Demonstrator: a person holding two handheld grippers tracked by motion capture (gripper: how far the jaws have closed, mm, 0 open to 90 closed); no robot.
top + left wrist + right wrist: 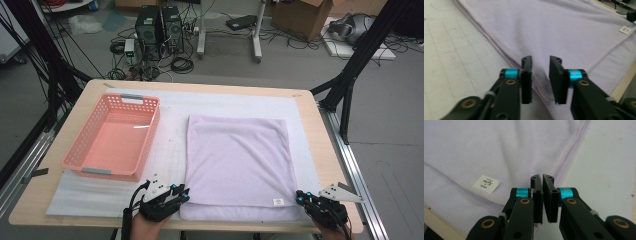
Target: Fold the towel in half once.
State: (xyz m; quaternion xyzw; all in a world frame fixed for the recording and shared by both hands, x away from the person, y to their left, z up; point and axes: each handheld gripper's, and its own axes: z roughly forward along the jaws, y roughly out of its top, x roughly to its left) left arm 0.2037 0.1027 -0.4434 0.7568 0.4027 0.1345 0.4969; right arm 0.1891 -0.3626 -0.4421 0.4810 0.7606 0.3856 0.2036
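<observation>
Your right gripper point(542, 195) is pinched shut on the towel's point(239, 160) near right corner, while your left gripper point(540, 80) straddles the near left corner, jaws apart — folding not yet begun. Far left, the pink basket point(85, 145) waits.

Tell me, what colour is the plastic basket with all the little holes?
Salmon pink, with grey handle strips. The rectangular plastic basket shows best in the high view.

Grey floor point(390, 115), tangled cables point(180, 64), cardboard box point(300, 17)
</observation>
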